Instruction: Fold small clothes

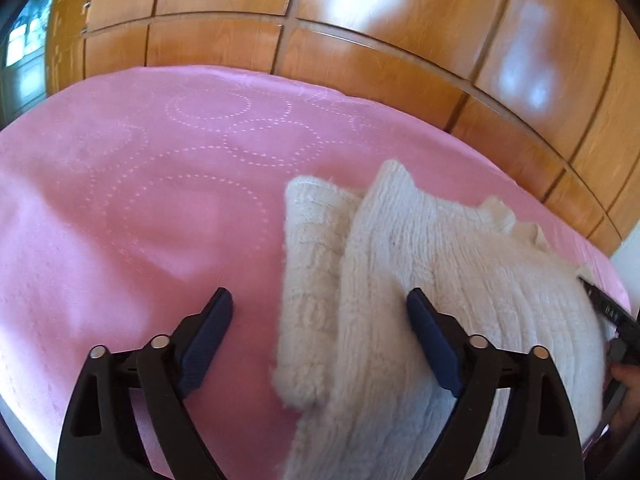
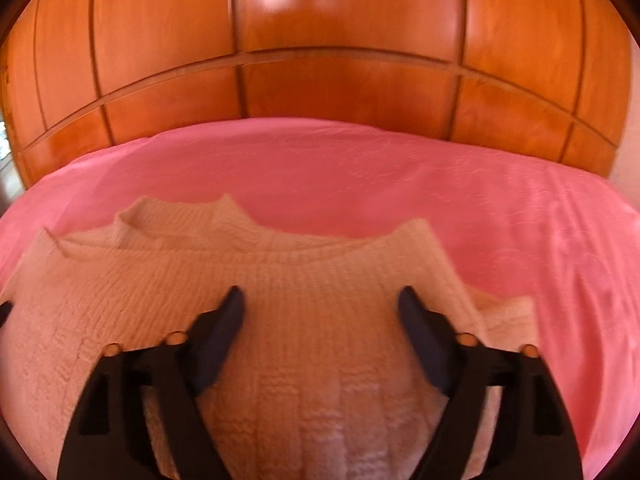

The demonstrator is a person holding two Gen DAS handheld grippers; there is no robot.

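Glossy orange-brown wooden panel wall [image 1: 360, 52] fills the back of the left wrist view, with a pink bedspread stitched with dotted circle patterns [image 1: 140, 208] below it. White fuzzy knitted sweater [image 1: 452, 264] lies on the bedspread at centre-right, one sleeve [image 1: 312, 280] folded in along its left edge. Left gripper [image 1: 320, 312] has its jaws spread wide with nothing held between them. Its left blue-padded finger [image 1: 208, 336] sits over bare pink fabric; the right finger [image 1: 432, 340] is over the sweater body. The folded sleeve edge runs through the gap. Can't tell whether the pads touch the cloth. Part of the other black tool and a bit of the person's hand [image 1: 624, 380] show at the far right edge, next to the sweater.

Right wrist view: same panel wall [image 2: 340, 40] behind, pink bedspread [image 2: 540, 240] across the middle and right. The sweater [image 2: 280, 320] lies spread flat in the lower half, neckline towards the wall, with another sleeve end [image 2: 508, 316] poking out on the right. Right gripper [image 2: 320, 304] is also wide open and grips nothing; both fingers are over the knitted body. Contact with the knit is unclear. View is slightly blurred.
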